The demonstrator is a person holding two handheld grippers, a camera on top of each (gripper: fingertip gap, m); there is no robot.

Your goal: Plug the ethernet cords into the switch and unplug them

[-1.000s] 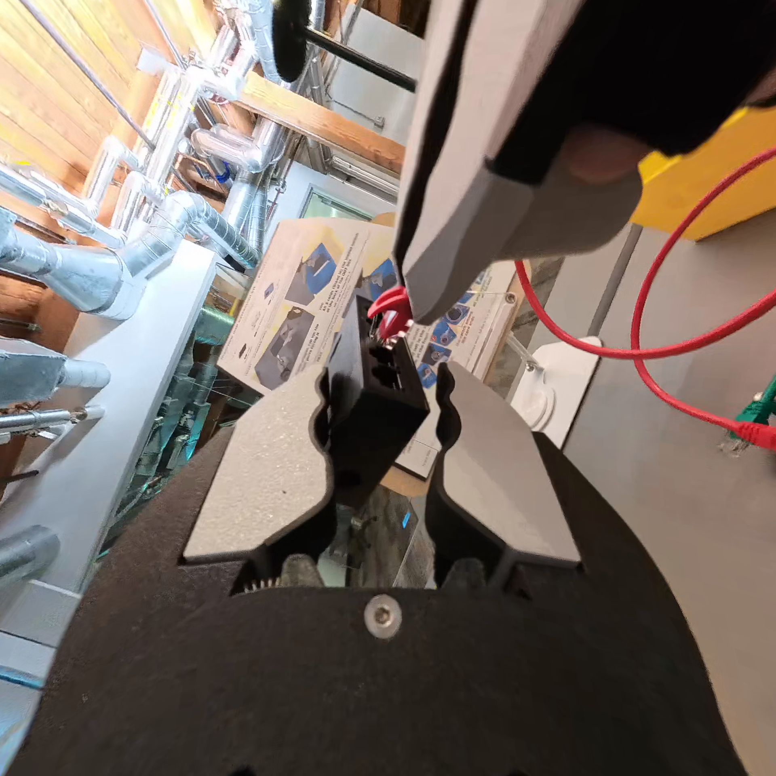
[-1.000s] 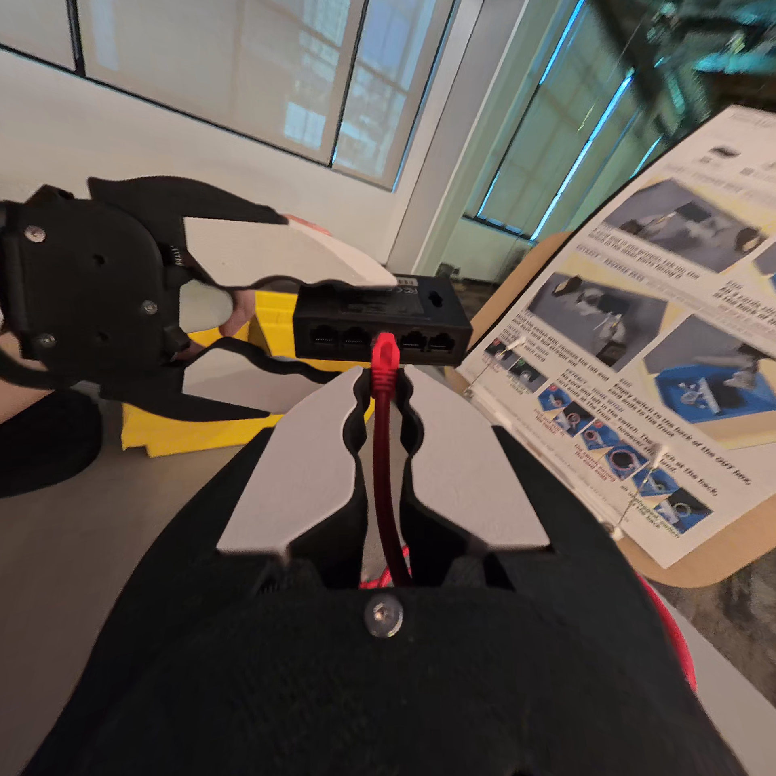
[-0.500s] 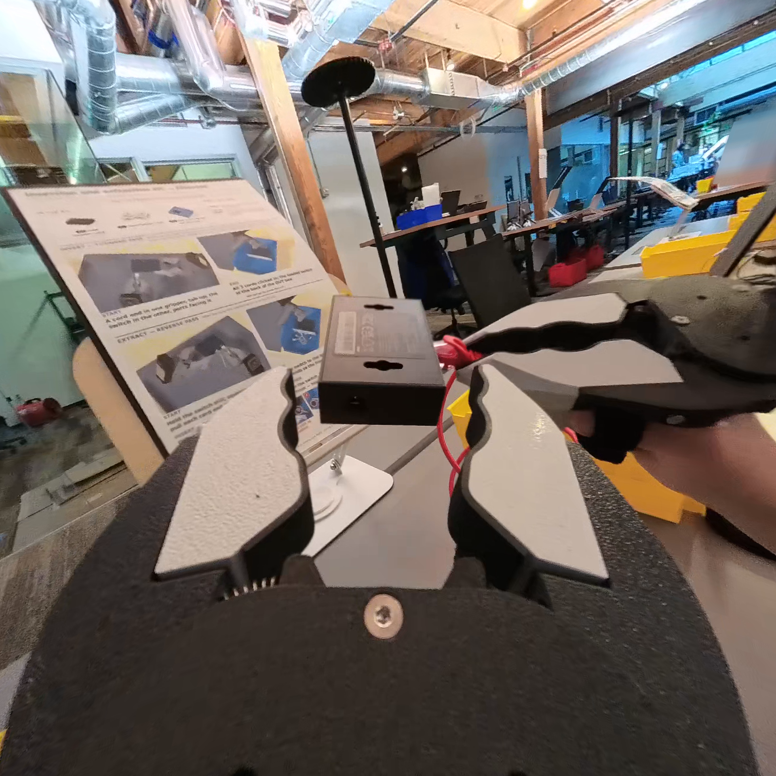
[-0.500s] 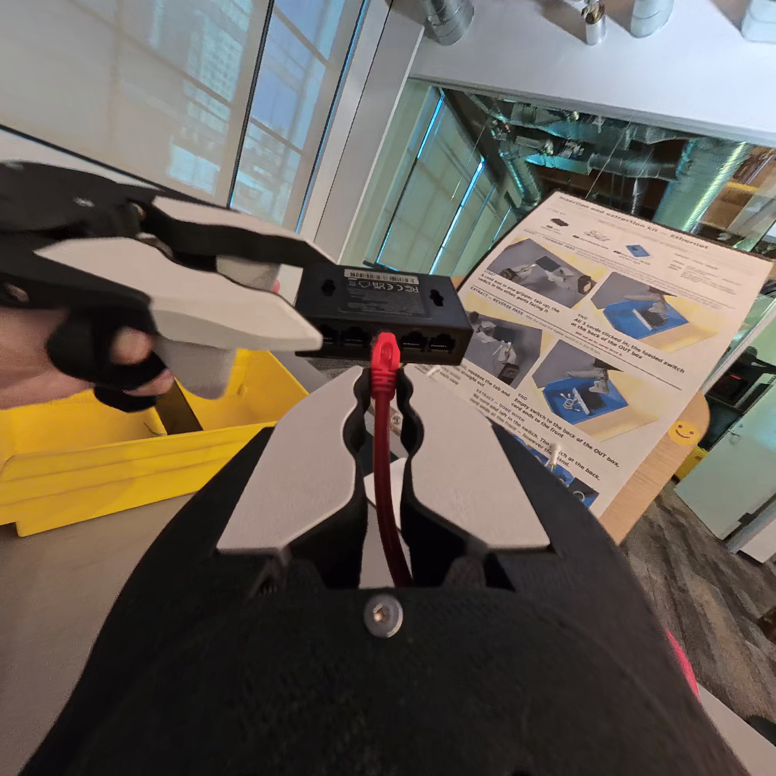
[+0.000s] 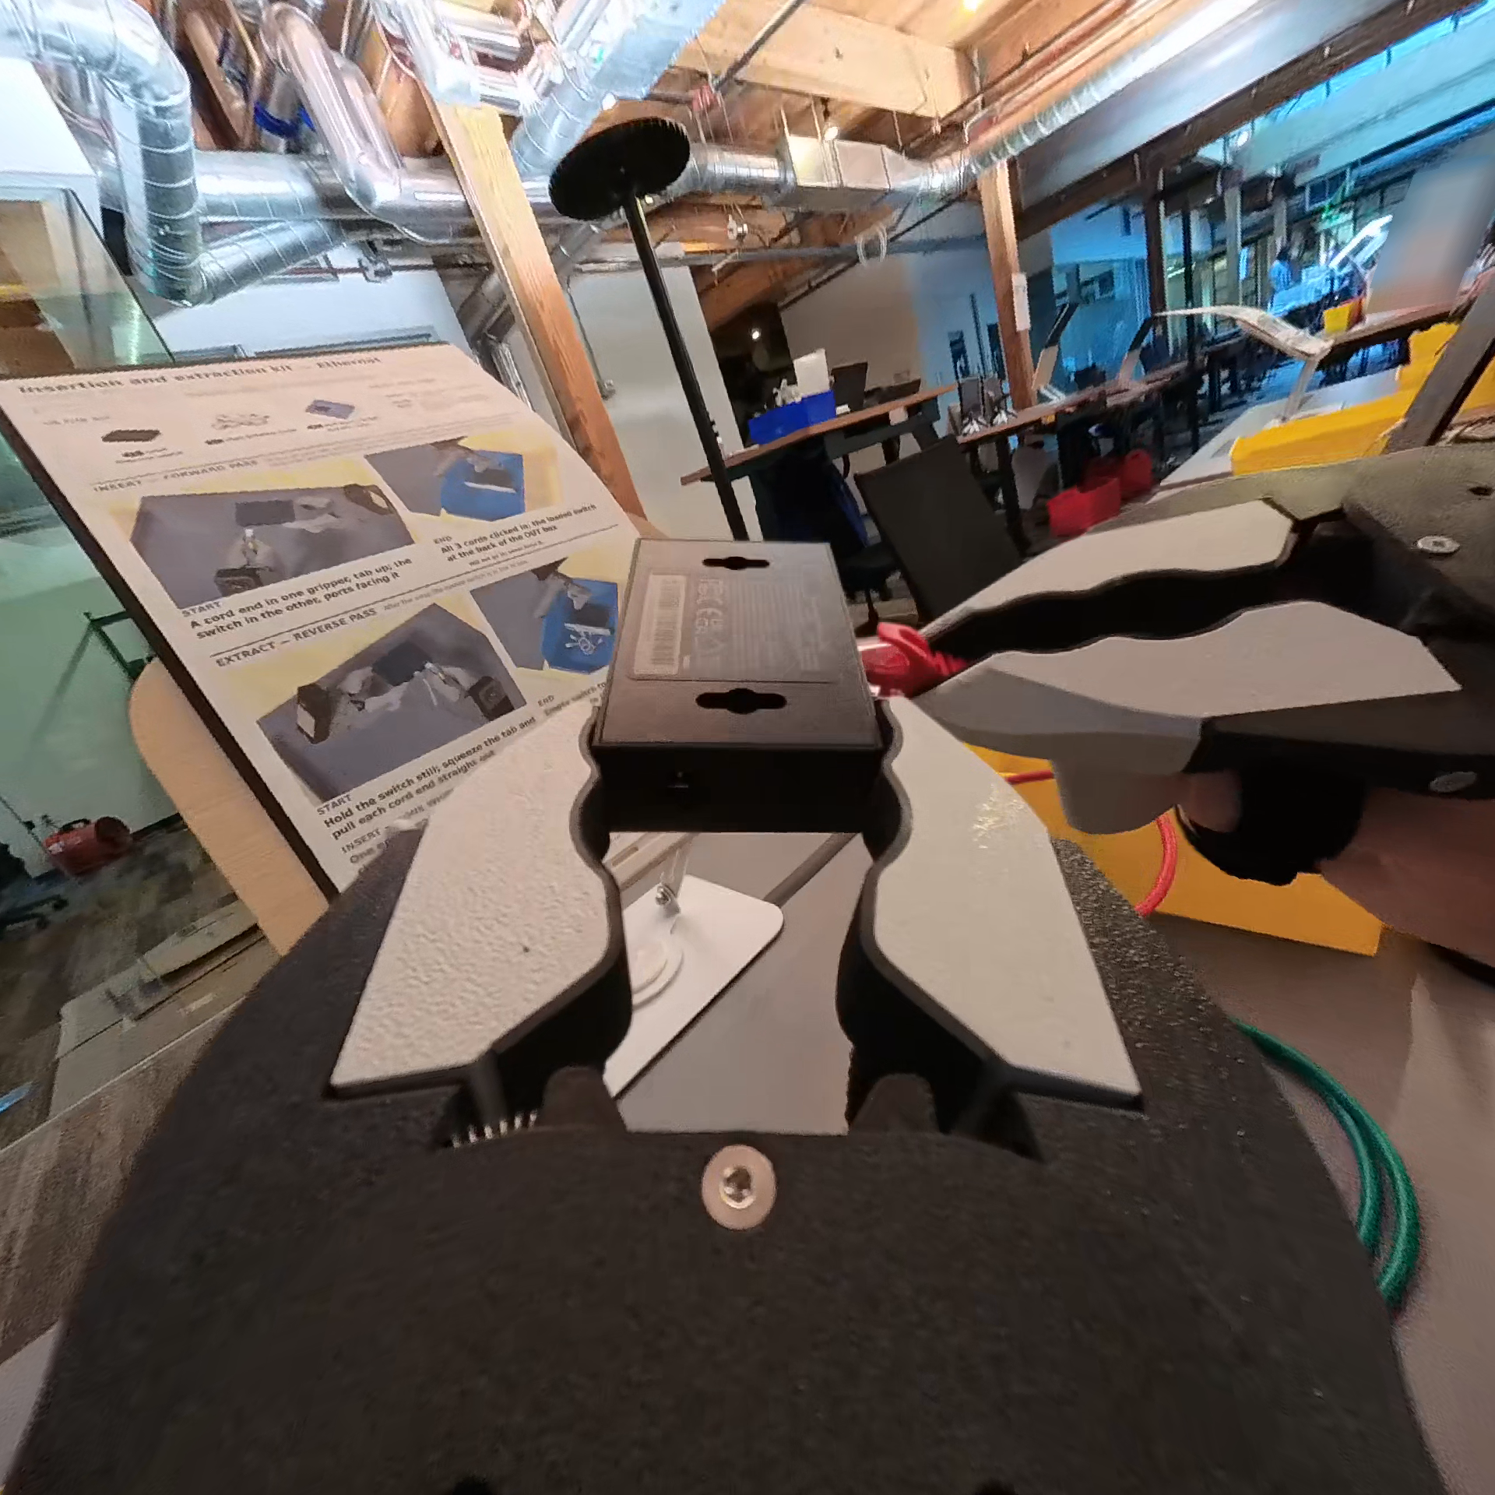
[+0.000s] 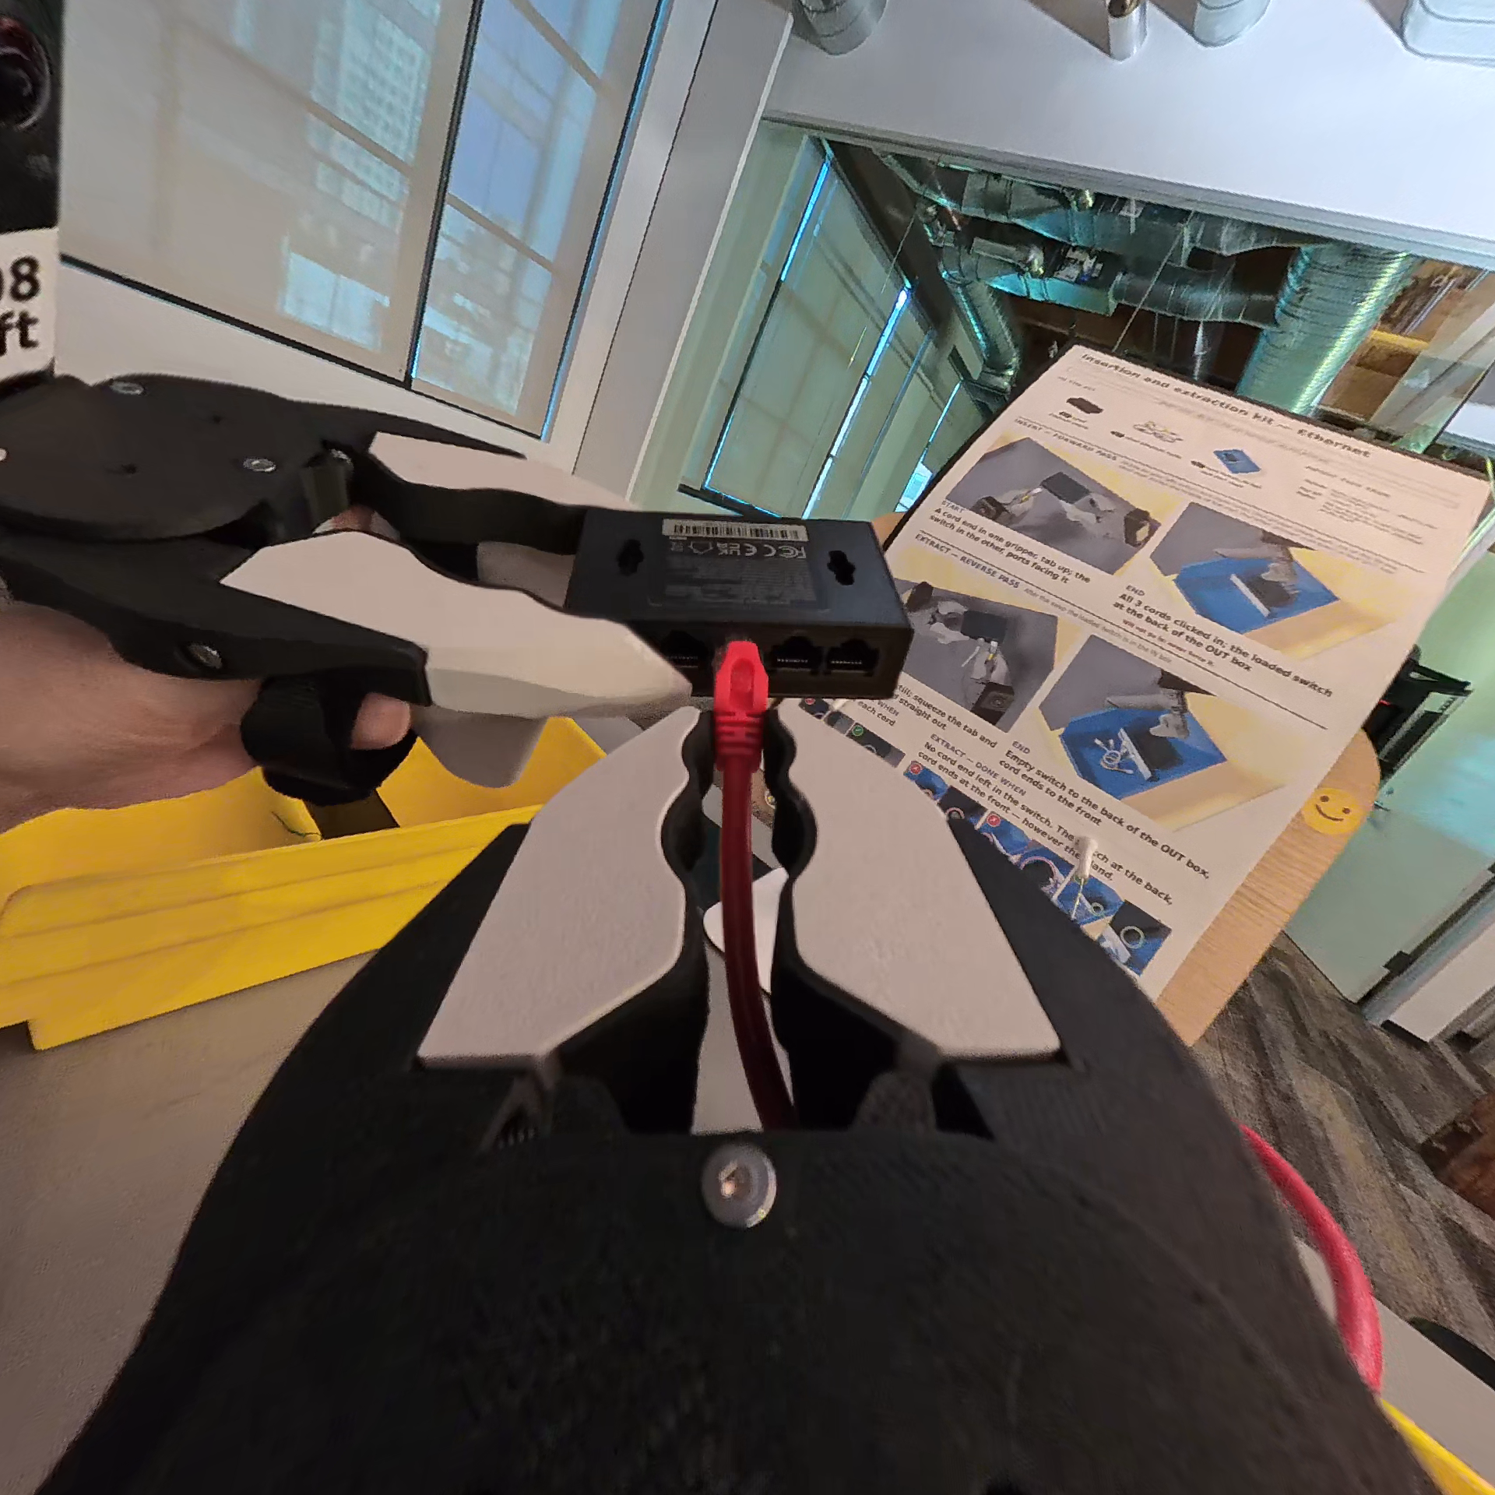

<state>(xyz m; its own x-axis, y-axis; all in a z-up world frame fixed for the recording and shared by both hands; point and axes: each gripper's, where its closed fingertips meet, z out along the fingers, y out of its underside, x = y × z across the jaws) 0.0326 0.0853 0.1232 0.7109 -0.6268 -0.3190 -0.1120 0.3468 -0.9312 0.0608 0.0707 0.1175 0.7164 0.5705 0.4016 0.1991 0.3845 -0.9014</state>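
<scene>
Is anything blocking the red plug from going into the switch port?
Nothing visible. The red plug, held in the right hand-held gripper, sits right at the port face of the black switch, which the left hand-held gripper holds from the side.

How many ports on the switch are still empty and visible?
2 clearly: both sit right of the red plug on the switch. One more port left of it is partly hidden by the left gripper; further ones may be covered.

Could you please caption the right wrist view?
Right gripper presents red ethernet plug to black switch held by left gripper.
</scene>
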